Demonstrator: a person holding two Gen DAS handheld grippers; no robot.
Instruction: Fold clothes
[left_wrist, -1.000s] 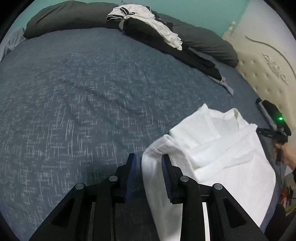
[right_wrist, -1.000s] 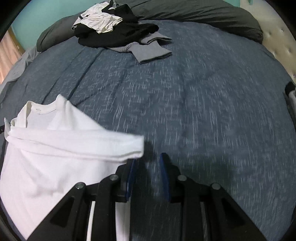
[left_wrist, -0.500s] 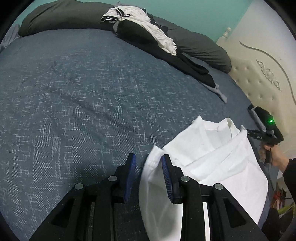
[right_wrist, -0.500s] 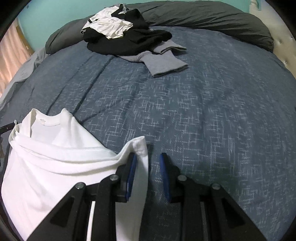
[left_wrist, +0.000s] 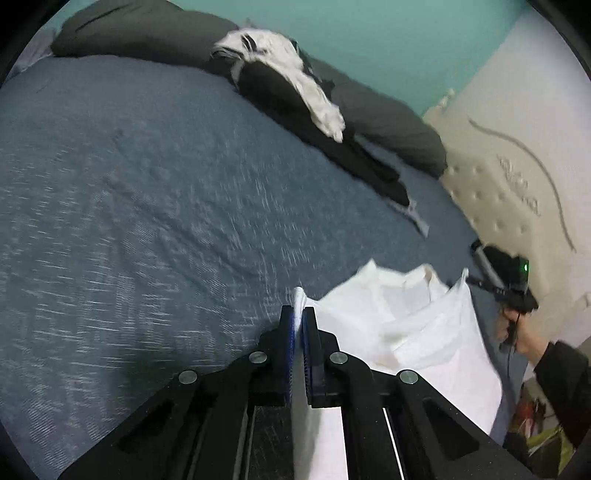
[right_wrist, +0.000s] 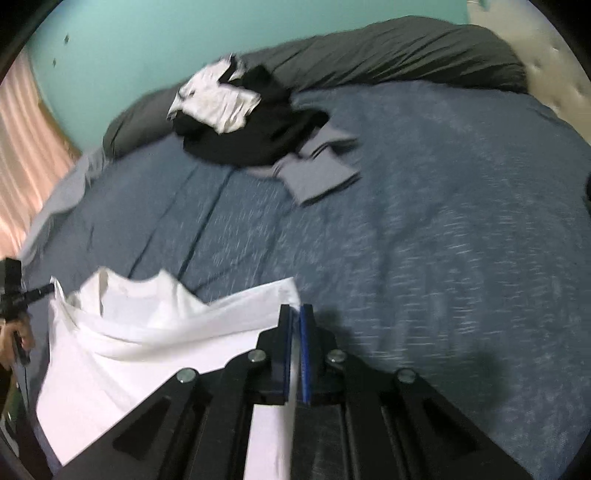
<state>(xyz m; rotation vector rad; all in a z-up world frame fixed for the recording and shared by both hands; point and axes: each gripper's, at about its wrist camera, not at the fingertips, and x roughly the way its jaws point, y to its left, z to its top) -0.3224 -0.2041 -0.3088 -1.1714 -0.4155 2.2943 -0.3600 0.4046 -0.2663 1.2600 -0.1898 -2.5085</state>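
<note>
A blue-grey flecked bedspread (left_wrist: 155, 206) fills most of both views, bounded at the top by a teal wall (left_wrist: 388, 44) and dark grey pillows (right_wrist: 388, 48); a cream tufted headboard (left_wrist: 517, 192) occupies the right of the left wrist view. A pile of black, white and grey clothes (right_wrist: 251, 122) lies in the upper centre of the right wrist view, well apart from the grippers. The white T-shirt (left_wrist: 417, 328) sits at the lower right of the left wrist view and the lower left of the right wrist view. The left gripper (left_wrist: 298, 321) is closed on one edge of the shirt, white cloth showing between its blue pads. The right gripper (right_wrist: 295, 317) is likewise clamped on the opposite edge, fabric running down between its fingers. Each view shows the other gripper, held in a hand (left_wrist: 517, 332), at the shirt's far edge.
</note>
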